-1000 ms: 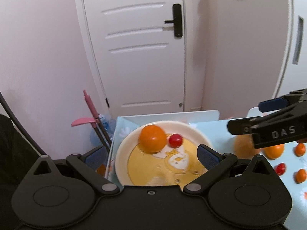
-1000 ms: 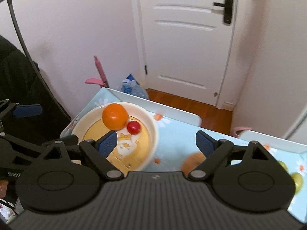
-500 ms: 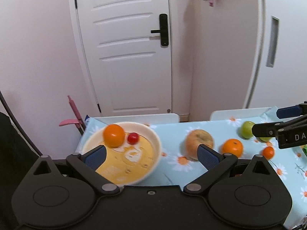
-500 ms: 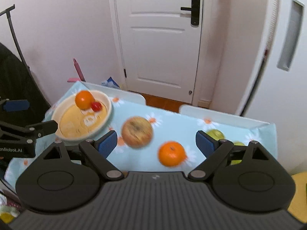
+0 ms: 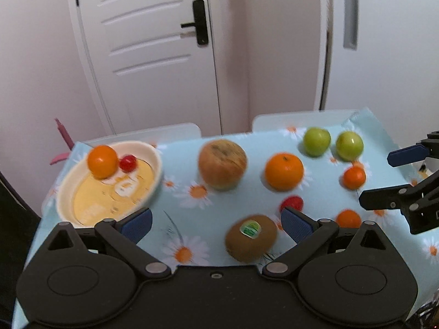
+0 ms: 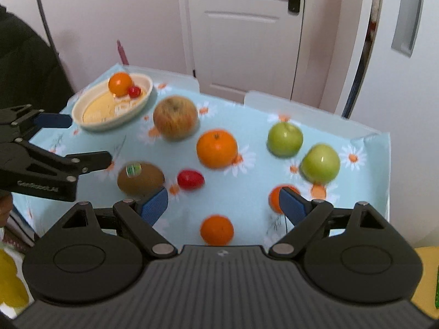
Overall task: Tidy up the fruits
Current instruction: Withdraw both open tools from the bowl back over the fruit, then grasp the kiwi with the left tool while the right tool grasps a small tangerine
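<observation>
A cream bowl at the table's far left holds an orange and a cherry tomato. On the daisy cloth lie a brownish apple, a large orange, two green apples, a kiwi, a red tomato and small oranges. My left gripper is open above the kiwi. My right gripper is open over the small orange.
The table stands against a white door and pink wall. A cabinet flanks the right side. A dark chair sits left of the table. A yellow object lies at the lower right.
Both grippers have pulled back and swung right from the bowl, so the whole table of fruit has come into view. Both stay open and hold nothing.
</observation>
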A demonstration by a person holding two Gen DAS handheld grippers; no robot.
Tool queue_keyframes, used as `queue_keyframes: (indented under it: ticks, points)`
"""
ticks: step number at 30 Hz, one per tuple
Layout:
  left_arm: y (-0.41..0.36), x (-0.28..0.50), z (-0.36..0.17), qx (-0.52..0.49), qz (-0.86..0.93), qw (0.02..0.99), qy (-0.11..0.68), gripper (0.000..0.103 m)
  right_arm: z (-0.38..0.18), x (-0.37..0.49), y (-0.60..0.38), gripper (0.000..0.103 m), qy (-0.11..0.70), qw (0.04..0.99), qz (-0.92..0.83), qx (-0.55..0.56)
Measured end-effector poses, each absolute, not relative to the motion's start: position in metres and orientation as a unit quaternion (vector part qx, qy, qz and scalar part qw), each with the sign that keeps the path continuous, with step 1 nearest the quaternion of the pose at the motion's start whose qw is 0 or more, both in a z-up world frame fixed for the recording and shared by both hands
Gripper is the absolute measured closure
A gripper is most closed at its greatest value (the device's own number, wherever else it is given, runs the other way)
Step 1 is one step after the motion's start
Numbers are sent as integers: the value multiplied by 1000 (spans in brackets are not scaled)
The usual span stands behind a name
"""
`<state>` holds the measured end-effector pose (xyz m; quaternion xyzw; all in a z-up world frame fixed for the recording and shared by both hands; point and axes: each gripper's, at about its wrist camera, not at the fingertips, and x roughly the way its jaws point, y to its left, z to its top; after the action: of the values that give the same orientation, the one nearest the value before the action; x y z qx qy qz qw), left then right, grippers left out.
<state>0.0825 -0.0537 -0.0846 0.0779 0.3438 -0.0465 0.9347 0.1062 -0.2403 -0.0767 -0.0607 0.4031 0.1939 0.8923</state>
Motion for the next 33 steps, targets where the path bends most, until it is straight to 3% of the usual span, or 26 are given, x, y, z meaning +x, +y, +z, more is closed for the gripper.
queue_keyframes:
  ticks: [11,15,20,22,33]
  points:
    - [-83,100,-137,86,-44,928,360,10,-127,107,-244,7,414,883,213,-64]
    - [-87,105,-149,95,-47,924,367,19,-134,108,-241,18,416,880,221,-63]
    - [-87,108,-155,83,-39,923,374,27,-140,108,-236,22,418,878,225,-61]
    - [-85,107,-155,75,-41,923,376,38,-141,108,-236,25,419,877,225,-61]
    - [-82,103,-152,69,-47,924,374,41,-143,109,-233,33,418,879,220,-62]
